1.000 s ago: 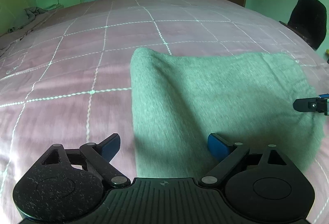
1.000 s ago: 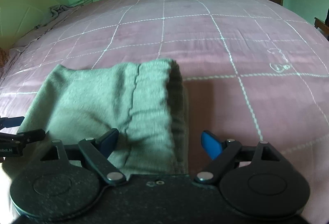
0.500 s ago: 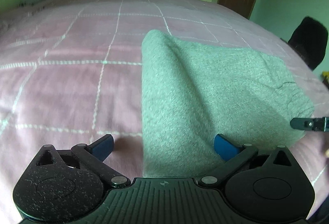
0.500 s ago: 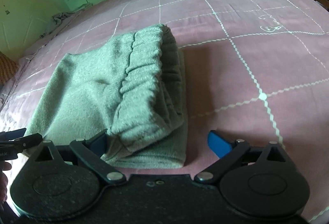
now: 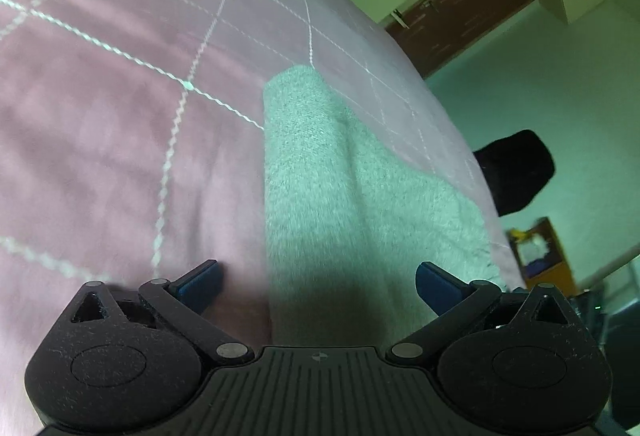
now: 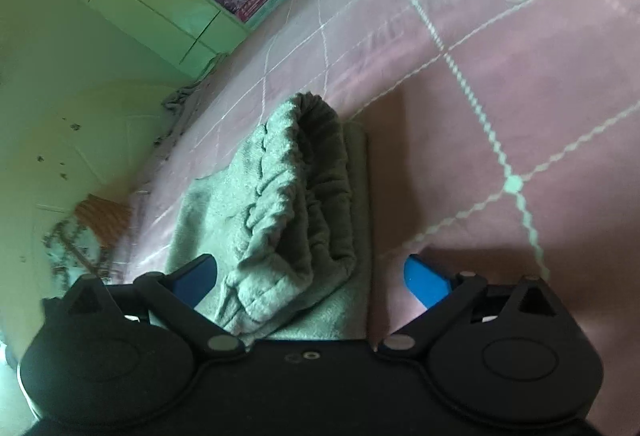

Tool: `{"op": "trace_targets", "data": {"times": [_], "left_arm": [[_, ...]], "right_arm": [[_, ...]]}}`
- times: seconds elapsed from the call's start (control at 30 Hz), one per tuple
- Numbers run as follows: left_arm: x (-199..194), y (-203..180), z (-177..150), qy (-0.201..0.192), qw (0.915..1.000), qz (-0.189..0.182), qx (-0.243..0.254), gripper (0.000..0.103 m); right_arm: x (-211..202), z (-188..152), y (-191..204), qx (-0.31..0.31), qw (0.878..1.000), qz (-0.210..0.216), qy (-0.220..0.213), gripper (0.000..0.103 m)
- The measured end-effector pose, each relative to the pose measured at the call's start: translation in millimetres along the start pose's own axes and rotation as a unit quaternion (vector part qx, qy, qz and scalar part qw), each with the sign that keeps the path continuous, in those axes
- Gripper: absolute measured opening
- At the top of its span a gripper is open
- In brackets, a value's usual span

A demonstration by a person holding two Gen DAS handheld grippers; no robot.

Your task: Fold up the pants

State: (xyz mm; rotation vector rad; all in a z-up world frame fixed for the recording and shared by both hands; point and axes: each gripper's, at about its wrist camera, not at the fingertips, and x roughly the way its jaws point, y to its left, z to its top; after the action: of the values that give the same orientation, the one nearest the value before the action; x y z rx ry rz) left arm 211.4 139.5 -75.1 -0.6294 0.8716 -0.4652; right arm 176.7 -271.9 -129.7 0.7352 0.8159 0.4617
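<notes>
left tongs (image 5: 318, 282): spread wide, tilted | right tongs (image 6: 310, 276): spread wide, tilted

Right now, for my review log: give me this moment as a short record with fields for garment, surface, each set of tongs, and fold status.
garment: grey pants, folded into a compact stack, elastic waistband end facing the right wrist camera
surface: pink bedspread with a white grid pattern
left tongs: open, straddling the pants' edge, gripping nothing
right tongs: open, waistband end between the fingers, not clamped
fold status: appears folded; both tongs released
background: black chair
</notes>
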Motion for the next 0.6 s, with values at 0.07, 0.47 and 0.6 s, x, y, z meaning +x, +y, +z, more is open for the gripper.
{"op": "trace_targets", "data": {"times": [0.07, 0.47, 0.6], "left_arm": [[10, 2, 8, 0.011, 0.9998, -0.015, -0.001, 0.093], [79, 27, 36, 0.050, 0.9937, -0.096, -0.030, 0.035], [70, 26, 35, 0.018, 0.9915, -0.124, -0.035, 0.026]], "right_arm": [[7, 5, -3, 0.002, 1.000, 0.018, 0.011, 0.098], [55, 41, -14, -0.012, 0.995, 0.069, 0.064, 0.069], [66, 52, -5, -0.035, 0.994, 0.076, 0.071, 0.053]]}}
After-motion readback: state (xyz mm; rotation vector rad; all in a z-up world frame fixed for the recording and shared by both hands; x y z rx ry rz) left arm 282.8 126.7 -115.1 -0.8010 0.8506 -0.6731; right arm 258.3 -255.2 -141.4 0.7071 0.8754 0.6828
